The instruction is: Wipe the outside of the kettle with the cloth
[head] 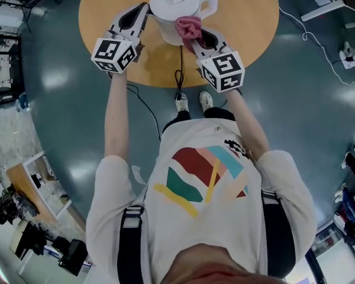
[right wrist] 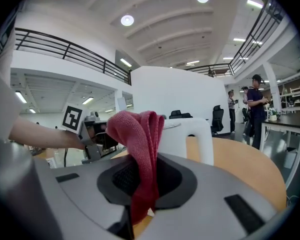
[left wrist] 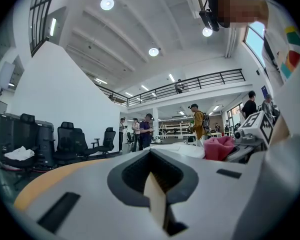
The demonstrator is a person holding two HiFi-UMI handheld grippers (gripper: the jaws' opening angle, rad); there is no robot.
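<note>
A white kettle [head: 176, 6] stands on the round wooden table [head: 248, 22], its handle [head: 210, 0] turned to the right. My right gripper [head: 195, 37] is shut on a pink-red cloth [head: 188, 27], which lies against the kettle's near right side. In the right gripper view the cloth [right wrist: 138, 134] hangs folded out of the right gripper [right wrist: 140, 196], with the kettle [right wrist: 187, 134] just behind it. My left gripper [head: 143, 12] is shut with nothing in it, its tip at the kettle's left side. From the left gripper [left wrist: 155, 181] I see the kettle's top [left wrist: 182, 150] and the cloth [left wrist: 219, 147] beyond.
A black cable [head: 180, 76] runs from the kettle over the table's near edge to the floor. The person's shoes [head: 192, 101] stand just under that edge. Office chairs [left wrist: 72, 141] and several people [left wrist: 197, 124] stand far off in the hall.
</note>
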